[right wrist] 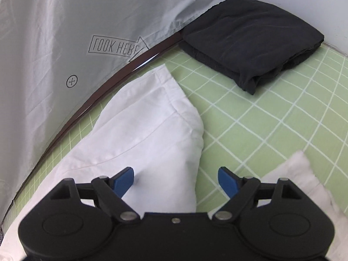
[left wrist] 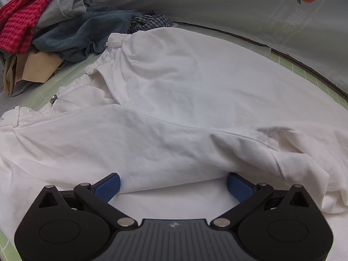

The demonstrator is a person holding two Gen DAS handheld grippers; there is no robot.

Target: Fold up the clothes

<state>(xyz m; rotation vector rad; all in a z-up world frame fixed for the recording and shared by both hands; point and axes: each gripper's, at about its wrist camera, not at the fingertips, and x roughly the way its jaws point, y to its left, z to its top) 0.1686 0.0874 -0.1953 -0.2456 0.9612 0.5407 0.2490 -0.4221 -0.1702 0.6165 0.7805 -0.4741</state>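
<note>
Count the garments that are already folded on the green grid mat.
1: a dark folded garment lies at the far right of the mat, seen from the right wrist. The white trousers are still spread out, and the pile at left is unfolded; others may be hidden.

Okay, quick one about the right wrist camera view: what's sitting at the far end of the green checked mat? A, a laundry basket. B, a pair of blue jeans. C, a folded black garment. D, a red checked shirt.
C: a neatly folded black garment lies on the green checked mat, beyond the leg of the white trousers and apart from it.
</note>
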